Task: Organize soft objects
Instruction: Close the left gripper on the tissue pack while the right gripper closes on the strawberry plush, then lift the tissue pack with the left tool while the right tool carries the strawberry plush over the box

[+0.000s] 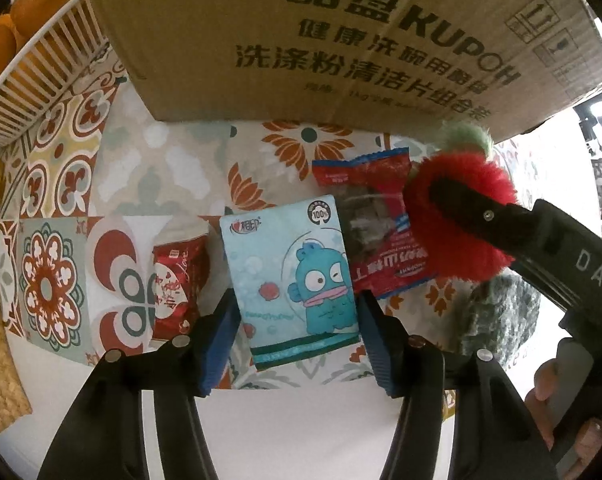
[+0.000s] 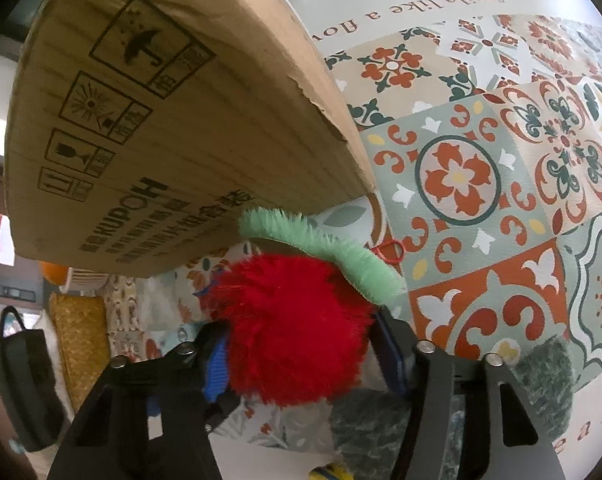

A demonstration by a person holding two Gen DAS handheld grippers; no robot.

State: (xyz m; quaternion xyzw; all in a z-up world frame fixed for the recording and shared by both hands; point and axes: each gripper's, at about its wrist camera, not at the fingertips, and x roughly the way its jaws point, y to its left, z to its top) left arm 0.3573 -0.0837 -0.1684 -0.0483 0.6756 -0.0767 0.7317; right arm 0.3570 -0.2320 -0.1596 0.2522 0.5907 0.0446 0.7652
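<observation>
A light-blue tissue pack [image 1: 295, 284] with a cartoon fish lies on the patterned tablecloth. My left gripper [image 1: 297, 344] is open, a finger on each side of the pack's near end, not squeezing it. My right gripper [image 2: 301, 344] is shut on a red fluffy plush [image 2: 297, 320] with a green fuzzy stem [image 2: 333, 248], held just above the cloth near the cardboard box [image 2: 161, 128]. The plush [image 1: 465, 216] and right gripper [image 1: 461, 200] also show in the left wrist view, right of the pack.
A large cardboard box [image 1: 341, 40] stands behind. A red snack bag [image 1: 381, 224] lies beside the pack, a red wrapped packet [image 1: 179, 284] to its left. A dark green fuzzy item [image 1: 501, 320] lies at right. A white slatted basket [image 1: 41, 80] with oranges stands far left.
</observation>
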